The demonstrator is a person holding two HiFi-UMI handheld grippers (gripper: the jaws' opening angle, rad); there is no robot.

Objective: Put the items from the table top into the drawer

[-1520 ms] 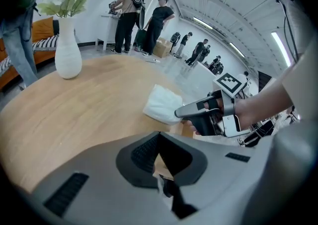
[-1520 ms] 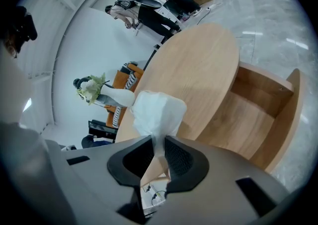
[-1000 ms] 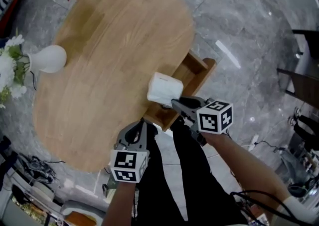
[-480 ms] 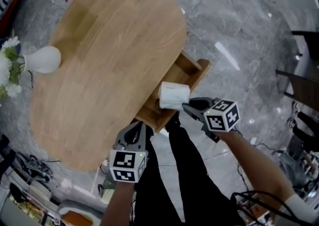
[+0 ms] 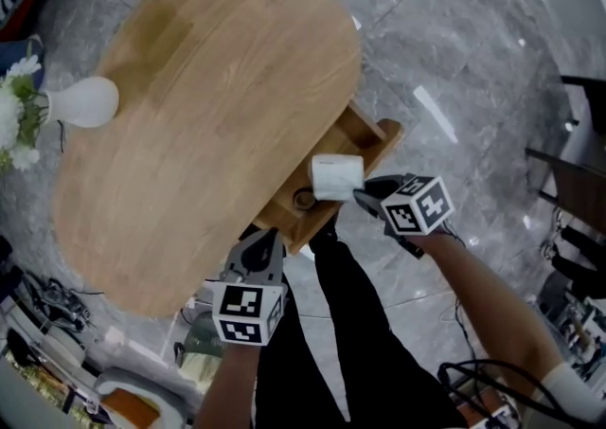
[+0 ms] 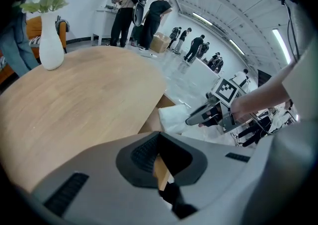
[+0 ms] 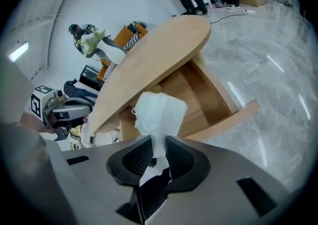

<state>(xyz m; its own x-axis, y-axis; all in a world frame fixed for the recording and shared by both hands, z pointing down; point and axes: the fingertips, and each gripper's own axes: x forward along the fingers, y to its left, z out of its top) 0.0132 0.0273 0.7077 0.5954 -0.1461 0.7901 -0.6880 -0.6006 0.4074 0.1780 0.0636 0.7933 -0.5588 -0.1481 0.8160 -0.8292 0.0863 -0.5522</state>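
Your right gripper (image 7: 158,150) has just eased its jaws a touch wider, but they're still narrow, with the thin flap of the white packet (image 7: 158,112) pinched between the pads. Over the last second you swung the packet off the table (image 5: 208,86) edge and down, so it hangs over the open drawer (image 5: 377,136). Looks ready to drop.
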